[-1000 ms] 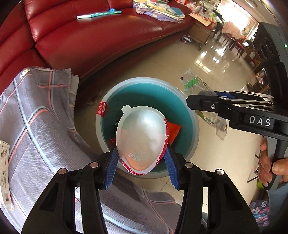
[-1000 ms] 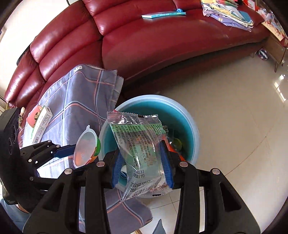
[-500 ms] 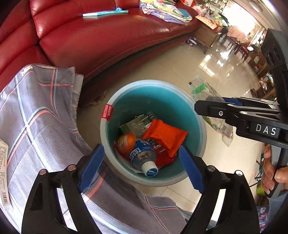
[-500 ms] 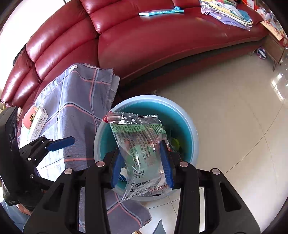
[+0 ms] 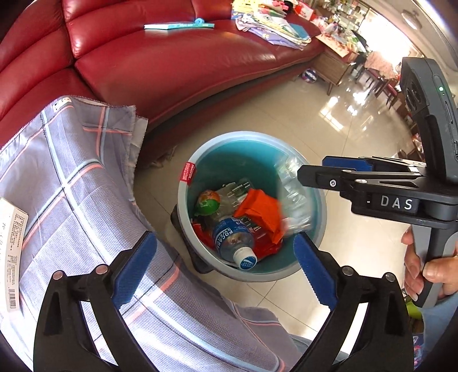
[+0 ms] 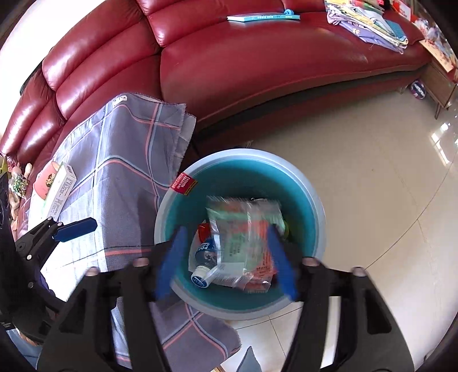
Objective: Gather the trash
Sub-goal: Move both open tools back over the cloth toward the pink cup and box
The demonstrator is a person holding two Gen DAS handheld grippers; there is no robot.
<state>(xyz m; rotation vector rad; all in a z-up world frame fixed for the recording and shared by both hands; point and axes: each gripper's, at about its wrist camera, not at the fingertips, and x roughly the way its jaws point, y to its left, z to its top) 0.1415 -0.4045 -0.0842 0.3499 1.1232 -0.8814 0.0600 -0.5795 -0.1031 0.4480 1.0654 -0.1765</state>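
A teal bin (image 5: 252, 136) stands on the floor below both grippers, holding a plastic bottle (image 5: 233, 241), an orange wrapper (image 5: 262, 210), a small cup (image 5: 207, 200) and other scraps. My left gripper (image 5: 224, 269) hangs over the bin's near rim, jaws still opening, nothing between them. My right gripper (image 6: 226, 260) is above the bin (image 6: 237, 156), jaws opening. The clear printed bag (image 6: 243, 229) is blurred between them, free of the pads and dropping. It also shows in the left wrist view as a blurred bag (image 5: 294, 197) under the right gripper (image 5: 315, 168).
A red leather sofa (image 5: 171, 65) curves behind the bin, with a book (image 5: 177, 25) and folded clothes (image 5: 269, 28) on it. A plaid cloth (image 5: 71, 177) with a white box (image 6: 58, 189) lies left of the bin. A hand (image 5: 429, 266) holds the right gripper's handle. Tiled floor (image 6: 372, 186) spreads right.
The left gripper let go of the cup, which fell into the bin, and its jaws spread wide. The right gripper's jaws have come apart and the clear bag is falling into the bin.
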